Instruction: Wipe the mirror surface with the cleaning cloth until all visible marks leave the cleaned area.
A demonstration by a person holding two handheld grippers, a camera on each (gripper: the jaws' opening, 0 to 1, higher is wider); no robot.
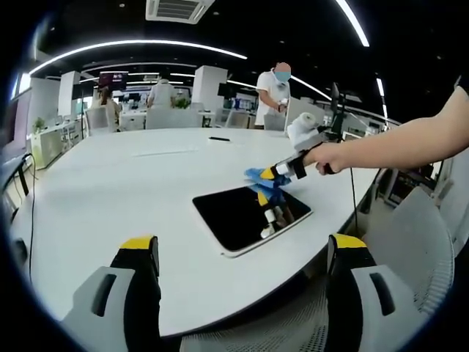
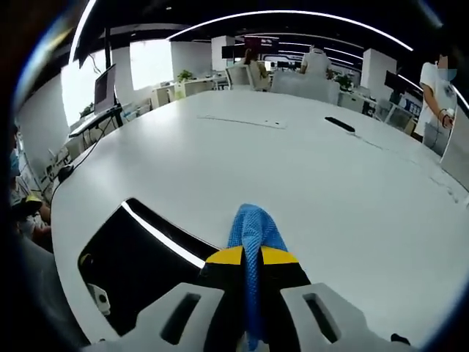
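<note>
Two views, one desk scene.

Left gripper view:
- left hand-held gripper (image 1: 245, 253): jaws spread wide, nothing between them, hanging above the near desk edge
- desk (image 1: 117, 191): big, white, rounded
- mirror (image 1: 251, 217): dark rounded slab lying flat on the desk, just ahead of the jaws, reflecting the other tool
- right hand-held gripper (image 1: 269, 174): comes in from the right, held by a hand (image 1: 331, 156), yellow tips down at the mirror's far edge
- cloth (image 1: 261, 177): blue, pinched in those tips, touching the mirror's far edge
- remote (image 1: 218, 138): small dark bar far back on the desk
- person (image 1: 272, 95): white shirt, standing beyond the desk
- chair (image 1: 414, 242): grey mesh, right of the desk

Right gripper view:
- right hand-held gripper (image 2: 251, 257): jaws closed tight on the cloth
- cloth (image 2: 253, 227): blue, sticking out past the yellow tips, bunched over the desk
- mirror (image 2: 135, 253): dark, left of the jaws, bright strip reflected across it
- desk (image 2: 308, 161): white, stretching ahead
- remote (image 2: 339, 124): dark, far right part of the desk
</note>
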